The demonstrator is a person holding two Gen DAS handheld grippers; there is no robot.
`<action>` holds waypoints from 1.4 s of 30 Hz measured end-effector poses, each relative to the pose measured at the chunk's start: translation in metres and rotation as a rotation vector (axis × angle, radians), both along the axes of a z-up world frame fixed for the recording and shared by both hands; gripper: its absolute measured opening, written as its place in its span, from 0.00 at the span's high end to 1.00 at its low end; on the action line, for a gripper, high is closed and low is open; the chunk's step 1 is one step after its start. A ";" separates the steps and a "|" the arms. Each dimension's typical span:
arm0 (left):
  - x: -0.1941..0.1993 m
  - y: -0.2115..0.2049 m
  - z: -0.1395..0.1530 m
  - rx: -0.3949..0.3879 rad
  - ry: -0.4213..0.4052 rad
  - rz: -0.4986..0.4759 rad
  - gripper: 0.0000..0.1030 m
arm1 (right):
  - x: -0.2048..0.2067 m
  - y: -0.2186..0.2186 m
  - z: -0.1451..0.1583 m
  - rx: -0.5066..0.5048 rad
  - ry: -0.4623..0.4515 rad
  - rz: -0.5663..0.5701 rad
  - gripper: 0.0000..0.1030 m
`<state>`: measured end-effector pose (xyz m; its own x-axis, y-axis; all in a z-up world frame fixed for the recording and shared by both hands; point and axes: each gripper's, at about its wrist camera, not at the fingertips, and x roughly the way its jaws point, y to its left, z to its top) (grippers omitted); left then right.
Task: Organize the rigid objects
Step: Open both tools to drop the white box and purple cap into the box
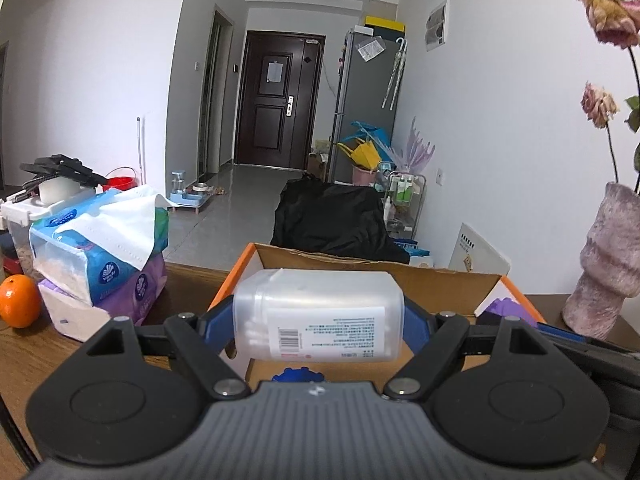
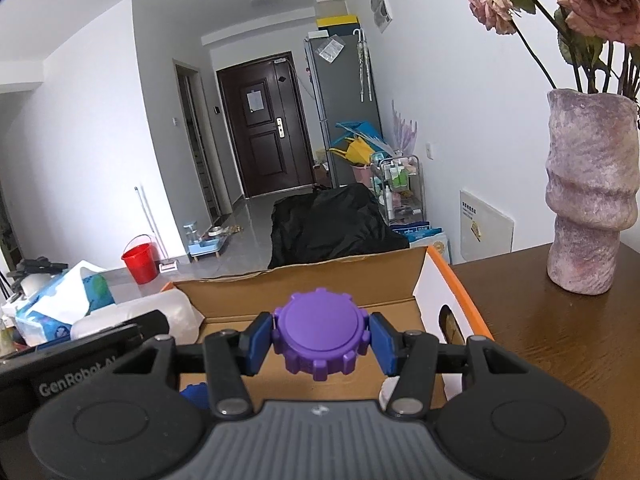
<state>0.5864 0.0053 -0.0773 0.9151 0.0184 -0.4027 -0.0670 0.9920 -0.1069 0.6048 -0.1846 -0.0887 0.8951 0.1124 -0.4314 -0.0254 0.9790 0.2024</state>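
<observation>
My left gripper [image 1: 320,320] is shut on a translucent cotton swab box [image 1: 320,314] with a white label, held sideways above the open cardboard box [image 1: 420,276]. My right gripper [image 2: 320,340] is shut on a purple gear-shaped lid [image 2: 320,336] and holds it over the same cardboard box [image 2: 304,292]. A blue gear-shaped piece [image 1: 298,375] lies on the box floor; it also shows in the right wrist view [image 2: 194,394]. The purple lid [image 1: 506,307] and the cotton swab box [image 2: 136,314] each show in the other view.
Stacked tissue packs [image 1: 104,256] and an orange [image 1: 18,300] lie on the wooden table [image 2: 560,340] left of the box. A purple vase [image 2: 588,192] with dried roses stands to the right. A white storage container [image 1: 20,216] stands behind the tissues.
</observation>
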 end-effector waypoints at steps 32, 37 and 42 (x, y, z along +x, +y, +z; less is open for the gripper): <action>0.023 0.022 -0.001 0.033 0.072 -0.013 0.00 | 0.017 -0.001 -0.022 -0.104 0.091 -0.049 0.00; 0.016 0.024 0.005 0.022 0.077 -0.012 0.00 | 0.015 -0.001 -0.020 -0.100 0.088 -0.056 0.00; 0.007 0.029 0.011 0.023 0.069 -0.014 0.00 | 0.003 -0.003 -0.010 -0.099 0.060 -0.059 0.00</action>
